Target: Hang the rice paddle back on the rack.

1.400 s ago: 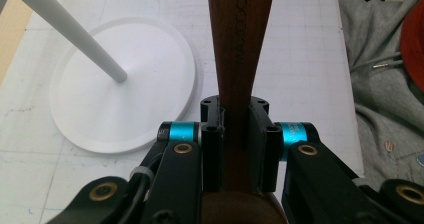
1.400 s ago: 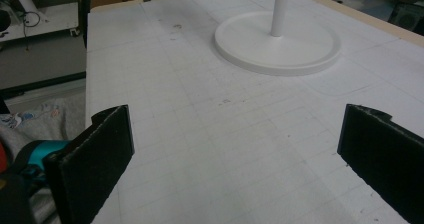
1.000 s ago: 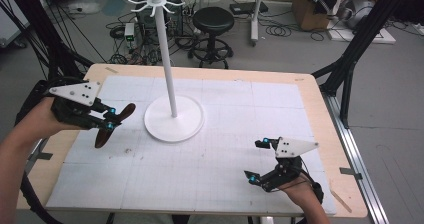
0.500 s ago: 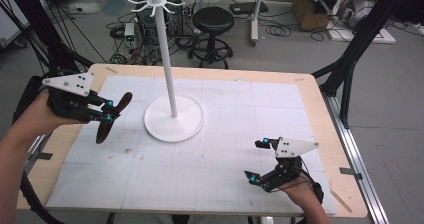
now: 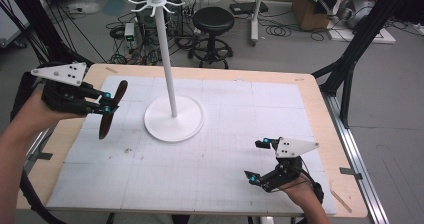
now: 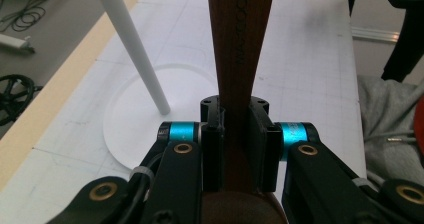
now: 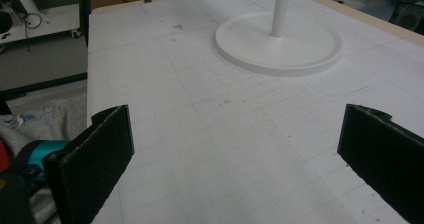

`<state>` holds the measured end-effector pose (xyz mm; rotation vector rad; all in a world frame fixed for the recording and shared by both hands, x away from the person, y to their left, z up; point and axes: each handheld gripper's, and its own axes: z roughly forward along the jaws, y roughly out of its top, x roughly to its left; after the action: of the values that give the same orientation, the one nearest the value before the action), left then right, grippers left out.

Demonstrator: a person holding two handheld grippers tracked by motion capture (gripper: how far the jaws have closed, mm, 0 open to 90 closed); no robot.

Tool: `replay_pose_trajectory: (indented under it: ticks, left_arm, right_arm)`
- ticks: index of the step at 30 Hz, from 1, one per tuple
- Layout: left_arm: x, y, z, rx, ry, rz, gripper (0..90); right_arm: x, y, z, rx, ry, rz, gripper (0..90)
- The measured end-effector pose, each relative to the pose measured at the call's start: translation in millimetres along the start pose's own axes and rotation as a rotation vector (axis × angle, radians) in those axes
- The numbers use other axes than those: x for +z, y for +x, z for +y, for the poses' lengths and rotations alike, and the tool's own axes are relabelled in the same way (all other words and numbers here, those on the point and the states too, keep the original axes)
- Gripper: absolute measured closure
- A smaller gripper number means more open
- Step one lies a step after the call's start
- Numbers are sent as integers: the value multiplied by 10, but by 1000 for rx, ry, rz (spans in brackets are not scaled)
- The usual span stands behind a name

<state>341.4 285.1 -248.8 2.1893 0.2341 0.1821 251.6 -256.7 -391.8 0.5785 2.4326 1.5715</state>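
Your left gripper [image 5: 106,104] pinches a wooden spatula [image 5: 111,109]; your right gripper [image 5: 256,160], spread wide, sits at the stand's [image 5: 173,118] four o'clock.

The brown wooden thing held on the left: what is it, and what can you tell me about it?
The wooden utensil looks like a dark brown spoon or spatula; its exact type is unclear. It is slim, widening towards both ends, with faint lettering pressed into the handle. The left gripper is shut on its narrow middle, holding it in the air above the table's left side, tilted, one end up and one down. It hangs left of the white stand, touching nothing but the gripper.
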Motion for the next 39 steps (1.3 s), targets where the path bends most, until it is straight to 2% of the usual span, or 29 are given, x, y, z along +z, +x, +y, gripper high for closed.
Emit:
replay_pose_trajectory:
  ticks: [4,8,10,14,22,27,29,39]
  left_arm:
    - [-34,14,6,-22,-25,11,782]
    - [-68,31,13,-36,-68,-1,781]
    - [-86,40,23,-45,-81,21,781]
    - [-102,61,44,-65,-84,32,781]
    - [-147,99,107,-117,-146,63,781]
    - [-177,122,165,-127,-140,83,782]
    - [-179,125,185,-139,-150,79,782]
    - [-218,159,290,-140,-173,64,781]
  right_arm:
    - [0,-3,0,-3,0,-1,3]
    - [2,-4,0,-4,-2,-4,3]
    - [1,0,0,-1,0,-1,3]
    - [-2,-4,0,-3,-1,-3,3]
    - [1,-5,-2,-2,0,-3,3]
    - [4,-5,-2,-5,0,-3,3]
    - [3,-5,-2,-4,1,-2,3]
    - [6,-7,-3,-5,0,-2,3]
